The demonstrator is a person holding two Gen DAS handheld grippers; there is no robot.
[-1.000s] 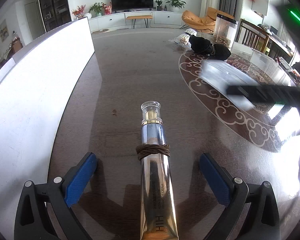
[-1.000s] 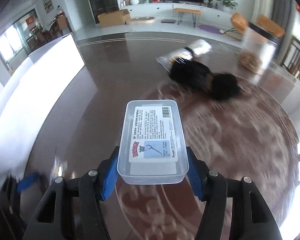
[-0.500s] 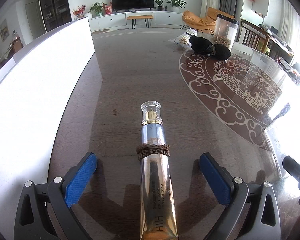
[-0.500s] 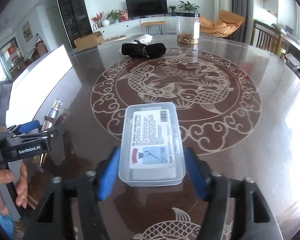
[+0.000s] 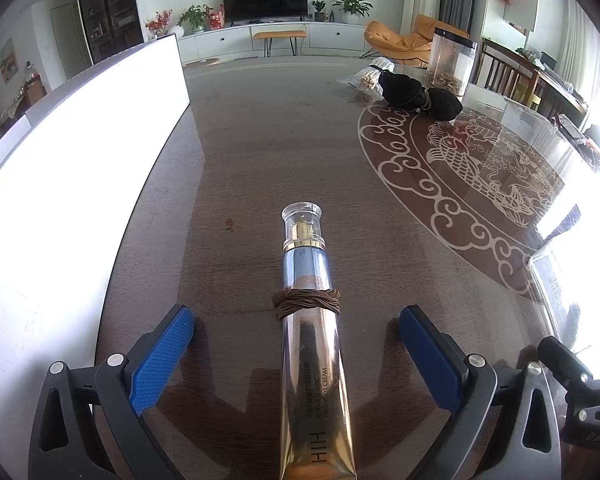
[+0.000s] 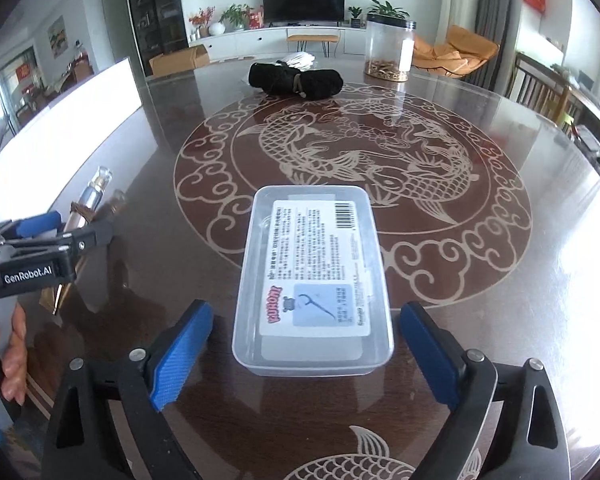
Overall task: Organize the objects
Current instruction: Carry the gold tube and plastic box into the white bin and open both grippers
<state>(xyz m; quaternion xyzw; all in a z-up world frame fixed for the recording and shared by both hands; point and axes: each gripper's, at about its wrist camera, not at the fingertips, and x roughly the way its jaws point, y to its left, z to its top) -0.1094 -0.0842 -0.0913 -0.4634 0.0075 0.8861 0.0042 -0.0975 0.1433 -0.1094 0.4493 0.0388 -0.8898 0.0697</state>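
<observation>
The plastic box [image 6: 312, 280], labelled with a barcode and a red "KOKOMI"-like logo, rests on the table [image 6: 500, 280] between the right gripper [image 6: 304, 344], whose jaws are opening and clear of its sides. Left of the box, the tube [image 5: 314, 360] reading "HIH" and "FIRMING EYE CREAM" lies untouched between the left gripper's [image 5: 296, 348] spread jaws. That gripper's body reads "GenRobot.AI".

The right gripper [image 6: 302, 344] tilts down toward the clear plastic box [image 6: 313, 280], its jaws opening, both blue pads off the box's sides. Left of the box, the left gripper [image 5: 296, 354] tilts down with its jaws spread wide, a bare hand [image 6: 8, 344] below it.
</observation>
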